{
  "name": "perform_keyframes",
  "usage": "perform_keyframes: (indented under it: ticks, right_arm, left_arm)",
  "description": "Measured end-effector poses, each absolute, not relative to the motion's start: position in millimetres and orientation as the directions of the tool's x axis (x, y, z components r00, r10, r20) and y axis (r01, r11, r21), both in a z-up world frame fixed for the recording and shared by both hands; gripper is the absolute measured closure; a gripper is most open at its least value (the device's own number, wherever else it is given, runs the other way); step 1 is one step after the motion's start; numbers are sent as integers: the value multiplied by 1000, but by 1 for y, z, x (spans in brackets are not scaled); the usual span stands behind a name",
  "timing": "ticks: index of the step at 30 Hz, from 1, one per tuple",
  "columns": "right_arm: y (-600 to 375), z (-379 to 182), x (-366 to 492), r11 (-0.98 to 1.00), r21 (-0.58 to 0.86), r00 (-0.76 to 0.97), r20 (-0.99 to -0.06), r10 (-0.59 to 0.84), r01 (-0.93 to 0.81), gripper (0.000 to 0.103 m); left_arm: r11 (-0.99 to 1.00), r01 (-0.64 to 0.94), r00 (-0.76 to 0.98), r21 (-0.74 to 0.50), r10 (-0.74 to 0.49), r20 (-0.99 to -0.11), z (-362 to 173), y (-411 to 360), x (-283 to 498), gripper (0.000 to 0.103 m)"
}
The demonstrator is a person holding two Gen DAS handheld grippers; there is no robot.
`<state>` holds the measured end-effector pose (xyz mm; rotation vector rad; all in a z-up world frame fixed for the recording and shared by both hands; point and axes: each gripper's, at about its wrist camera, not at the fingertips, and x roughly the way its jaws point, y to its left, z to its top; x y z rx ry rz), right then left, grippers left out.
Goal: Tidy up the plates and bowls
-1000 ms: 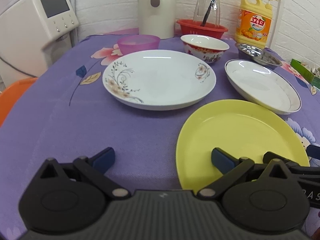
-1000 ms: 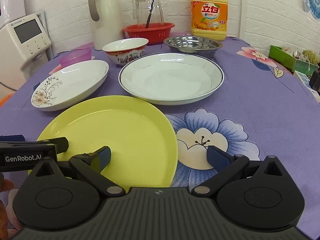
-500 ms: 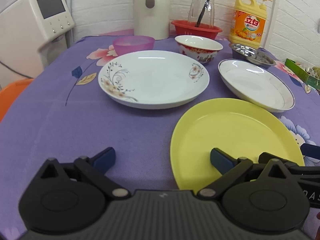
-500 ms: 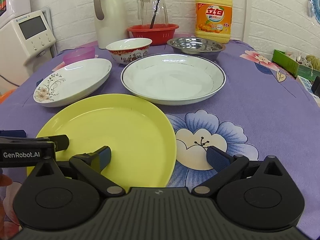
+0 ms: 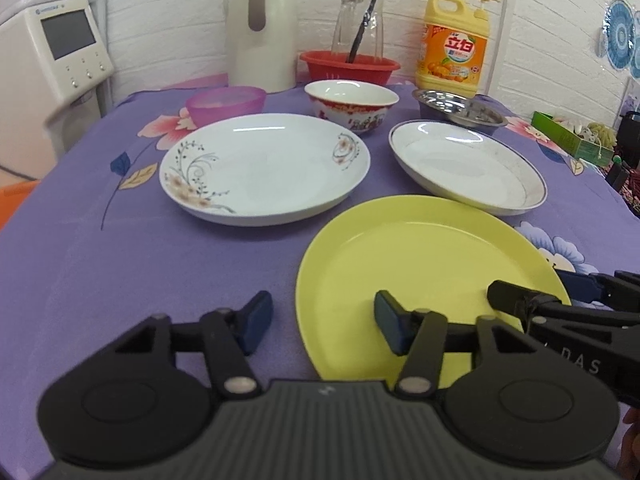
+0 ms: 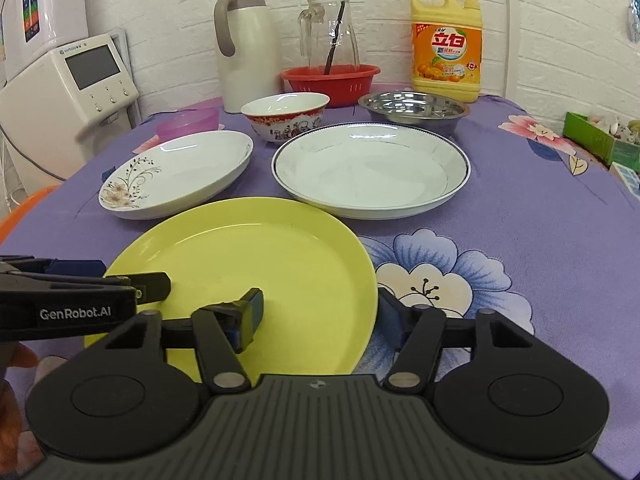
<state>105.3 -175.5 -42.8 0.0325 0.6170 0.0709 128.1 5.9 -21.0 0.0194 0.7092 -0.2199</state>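
Note:
A yellow plate (image 5: 424,264) (image 6: 256,268) lies on the purple tablecloth at the near edge. My left gripper (image 5: 324,322) is open and straddles the plate's left rim. My right gripper (image 6: 320,314) is open and straddles its right rim. Behind stand a floral white plate (image 5: 264,168) (image 6: 176,172), a blue-rimmed white plate (image 5: 468,164) (image 6: 368,168), a red-patterned bowl (image 5: 351,104) (image 6: 286,114), a pink bowl (image 5: 226,102) (image 6: 188,122) and a steel bowl (image 5: 460,110) (image 6: 414,108).
At the back stand a white thermos (image 6: 246,48), a glass pitcher (image 6: 330,36) behind a red basket (image 6: 330,80), and a yellow detergent bottle (image 6: 446,46). A white appliance (image 6: 68,92) is on the left. A green box (image 6: 600,140) is on the right.
Both grippers have narrowed somewhat and moved in around the yellow plate's rims. The views have tilted up slightly.

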Motion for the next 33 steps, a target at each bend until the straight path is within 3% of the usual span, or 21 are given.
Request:
perform_keyframes:
  ticks: [1, 2, 5, 6, 22, 29, 30, 32, 33]
  right_arm:
    - [-178, -43, 105, 997, 54, 815, -574, 79, -59, 18]
    - [-178, -43, 104, 997, 50, 815, -574, 77, -59, 22]
    - [-174, -42, 100, 997, 40, 813, -578, 71, -59, 23]
    - [-173, -41, 98, 997, 48, 812, -579, 76, -59, 23]
    - [-63, -33, 98, 953, 58, 773, -571, 276, -297, 20]
    - [-50, -41, 96, 944, 22, 756, -593, 276, -328, 12]
    - [-49, -41, 96, 943, 19, 755, -593, 279, -333, 8]
    - [-51, -41, 98, 933, 42, 739, -598, 309, -357, 0]
    - [-53, -40, 98, 928, 52, 732, -600, 324, -368, 0]
  left_arm:
    - [974, 216, 734, -66, -206, -647, -21, 5, 127, 63]
    - [973, 220, 730, -76, -216, -648, -20, 4, 127, 64]
    - [976, 207, 728, -73, -203, -655, -18, 4, 123, 66]
    - [976, 204, 725, -78, -204, -658, -17, 7, 121, 78]
    - [999, -39, 758, -34, 7, -652, -3, 119, 92, 78]
    - [997, -39, 763, -62, -10, -647, -18, 129, 95, 77]
    - [998, -36, 765, -61, -11, -644, -18, 129, 96, 76]
    - [997, -22, 759, -74, -32, -650, -17, 131, 99, 59]
    - [996, -31, 763, -88, -33, -646, -14, 134, 100, 31]
